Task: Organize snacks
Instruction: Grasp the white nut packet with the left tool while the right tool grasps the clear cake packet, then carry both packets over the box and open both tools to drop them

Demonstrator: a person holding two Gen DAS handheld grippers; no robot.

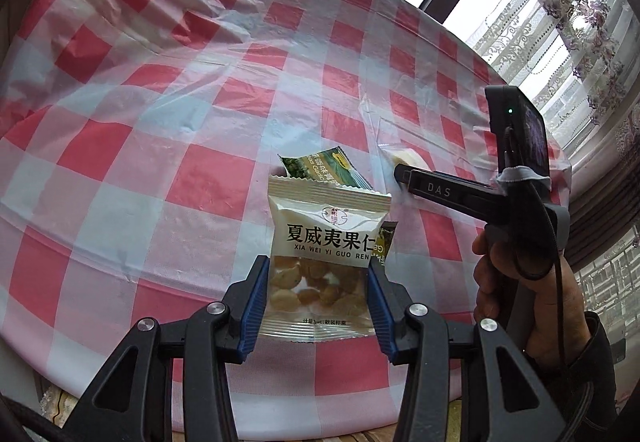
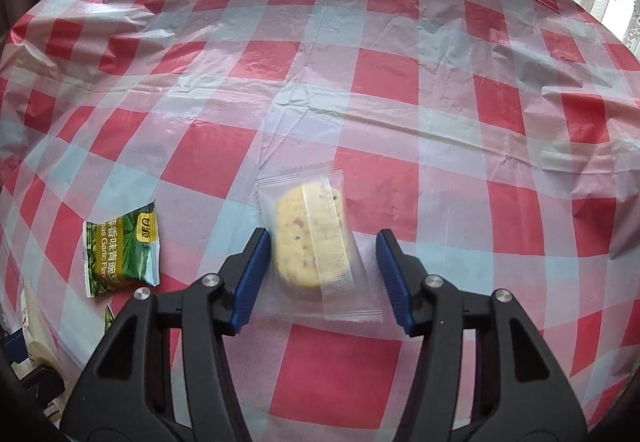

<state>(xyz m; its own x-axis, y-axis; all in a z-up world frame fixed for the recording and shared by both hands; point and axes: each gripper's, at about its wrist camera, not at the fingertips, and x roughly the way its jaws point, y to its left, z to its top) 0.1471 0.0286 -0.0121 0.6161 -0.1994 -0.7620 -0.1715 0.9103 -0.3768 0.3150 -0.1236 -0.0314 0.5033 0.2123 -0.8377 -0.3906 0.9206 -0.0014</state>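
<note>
On the checked tablecloth (image 1: 168,145), "XIA WEI YI GUO REN" packet (image 1: 326,238), "Garlic" pea packet (image 2: 120,250).

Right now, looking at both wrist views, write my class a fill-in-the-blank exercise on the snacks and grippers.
1. The left gripper is shut on the white packet of ____.
2. The clear biscuit packet lies between the fingers of the ____ gripper.
3. The green pea packet has a ____-coloured wrapper.
4. The tablecloth is checked white and ____.

Missing words: nuts; right; green; red
</note>
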